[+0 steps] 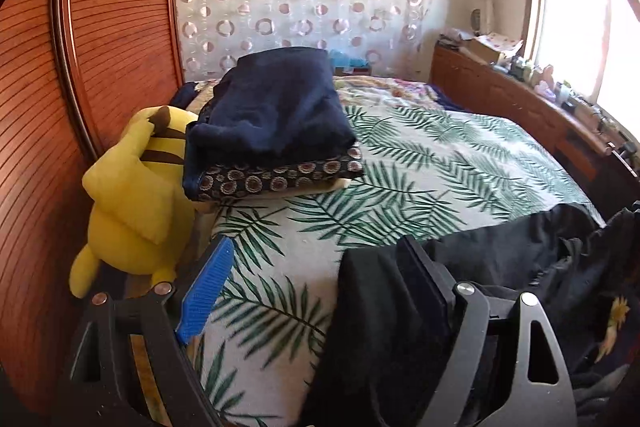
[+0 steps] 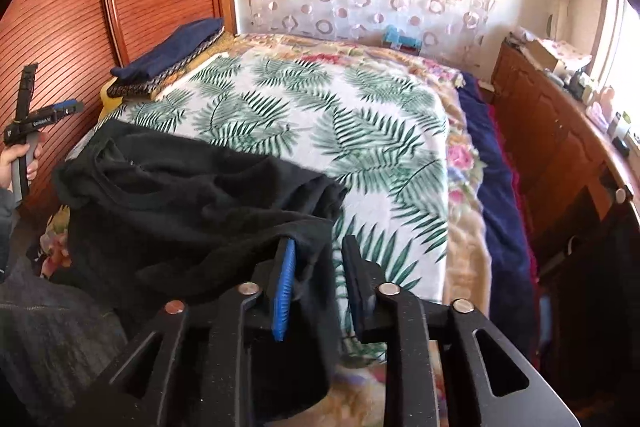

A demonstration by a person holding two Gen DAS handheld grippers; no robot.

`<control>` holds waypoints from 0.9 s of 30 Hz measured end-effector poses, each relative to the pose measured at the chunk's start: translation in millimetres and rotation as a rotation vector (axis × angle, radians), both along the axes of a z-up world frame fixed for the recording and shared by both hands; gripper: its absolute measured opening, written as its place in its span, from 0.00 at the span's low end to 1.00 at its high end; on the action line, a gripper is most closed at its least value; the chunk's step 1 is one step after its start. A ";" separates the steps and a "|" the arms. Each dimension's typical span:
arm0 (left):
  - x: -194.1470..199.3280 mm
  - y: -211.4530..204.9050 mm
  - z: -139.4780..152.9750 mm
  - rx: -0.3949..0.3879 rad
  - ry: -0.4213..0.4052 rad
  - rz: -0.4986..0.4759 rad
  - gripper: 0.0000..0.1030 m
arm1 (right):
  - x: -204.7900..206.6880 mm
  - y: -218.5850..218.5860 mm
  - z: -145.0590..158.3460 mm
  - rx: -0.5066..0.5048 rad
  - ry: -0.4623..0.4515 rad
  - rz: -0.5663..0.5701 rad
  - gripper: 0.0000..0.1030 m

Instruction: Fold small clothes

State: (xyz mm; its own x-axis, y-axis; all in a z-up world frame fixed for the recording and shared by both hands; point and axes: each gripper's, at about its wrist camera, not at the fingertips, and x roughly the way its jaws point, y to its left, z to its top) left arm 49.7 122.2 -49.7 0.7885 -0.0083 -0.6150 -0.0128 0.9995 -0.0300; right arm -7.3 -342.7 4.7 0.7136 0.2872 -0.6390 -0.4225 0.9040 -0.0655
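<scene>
A black garment (image 2: 192, 203) lies crumpled on the near left part of the leaf-print bed cover (image 2: 320, 115). It also shows in the left wrist view (image 1: 500, 267) at the lower right. My left gripper (image 1: 316, 259) is open, with black cloth draped over its right finger (image 1: 420, 275) and nothing clamped between the pads. In the right wrist view the left gripper (image 2: 60, 109) is held up at the far left. My right gripper (image 2: 318, 259) is open, with a fold of the black garment hanging between its fingers.
A stack of folded clothes, dark blue on top (image 1: 276, 111), sits at the bed's far left beside a yellow plush toy (image 1: 136, 187). A wooden wardrobe (image 1: 48, 107) stands on the left. A wooden dresser (image 2: 560, 131) with small items runs along the right.
</scene>
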 end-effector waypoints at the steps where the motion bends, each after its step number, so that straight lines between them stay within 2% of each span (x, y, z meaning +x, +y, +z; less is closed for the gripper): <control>1: 3.1 0.6 -1.7 -0.007 0.006 -0.005 0.81 | 1.7 -0.8 1.5 -0.001 -0.009 -0.010 0.33; 2: 7.1 0.9 -4.3 -0.016 0.016 -0.008 0.81 | 5.4 -1.6 1.9 0.002 -0.020 -0.022 0.38; 4: 13.3 -0.4 -9.1 -0.015 0.031 -0.009 0.81 | 13.2 -2.2 -0.7 0.023 -0.029 -0.040 0.42; 11: 33.5 -12.2 -26.0 0.002 0.088 -0.041 0.81 | 66.2 17.8 -29.7 0.110 0.021 -0.026 0.42; 16: 39.8 -13.3 -34.5 -0.015 0.122 -0.061 0.81 | 98.3 41.1 -58.7 0.091 0.092 -0.008 0.42; 20: 43.5 -13.3 -44.2 -0.039 0.157 -0.087 0.81 | 111.4 52.0 -70.5 0.072 0.121 0.000 0.42; 21: 45.0 -13.1 -46.7 -0.040 0.166 -0.086 0.80 | 113.6 51.3 -71.6 0.069 0.126 -0.002 0.42; 22: 46.6 -12.5 -50.1 -0.043 0.178 -0.083 0.72 | 116.5 51.7 -72.2 0.066 0.131 -0.006 0.43; 27: 50.2 -9.5 -58.4 -0.101 0.209 -0.107 0.53 | 127.8 51.6 -78.7 0.067 0.144 -0.023 0.48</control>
